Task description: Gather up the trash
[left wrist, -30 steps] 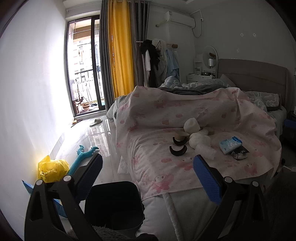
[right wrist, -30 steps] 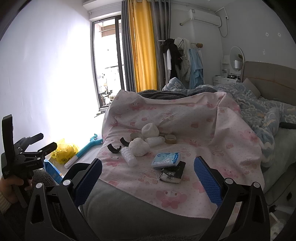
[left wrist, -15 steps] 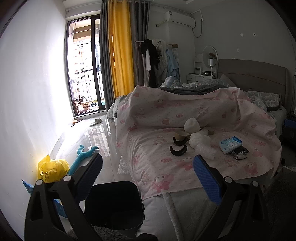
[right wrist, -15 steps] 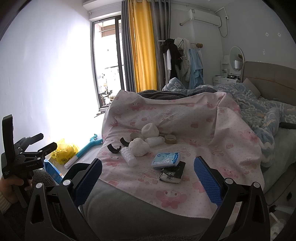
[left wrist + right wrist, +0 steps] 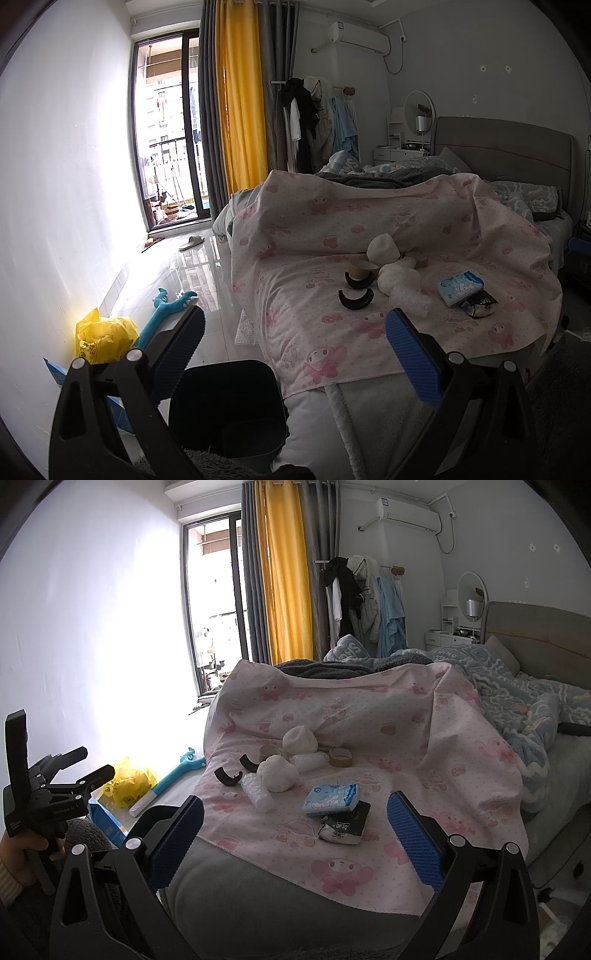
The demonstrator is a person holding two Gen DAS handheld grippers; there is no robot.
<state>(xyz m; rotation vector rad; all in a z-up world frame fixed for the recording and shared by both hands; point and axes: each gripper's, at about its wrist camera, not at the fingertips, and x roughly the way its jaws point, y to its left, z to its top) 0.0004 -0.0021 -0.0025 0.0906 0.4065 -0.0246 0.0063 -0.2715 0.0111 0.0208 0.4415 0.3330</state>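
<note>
Trash lies on the pink sheet [image 5: 406,738] of the bed: white paper wads [image 5: 277,773], a bubble-wrap roll [image 5: 256,796], two black curved pieces [image 5: 228,776], tape-roll cores [image 5: 340,757], a blue tissue pack [image 5: 330,798] and a black wrapper [image 5: 345,827]. The same pile shows in the left wrist view [image 5: 399,277]. A black bin [image 5: 225,410] stands on the floor by the bed corner. My left gripper [image 5: 295,350] is open and empty above the bin. My right gripper [image 5: 295,834] is open and empty, short of the wrapper.
A yellow bag [image 5: 99,336], a teal toy [image 5: 170,306] and a blue box [image 5: 105,821] lie on the floor by the left wall. A slipper [image 5: 192,242] lies near the balcony door. Blue bedding [image 5: 517,709] is heaped at the right.
</note>
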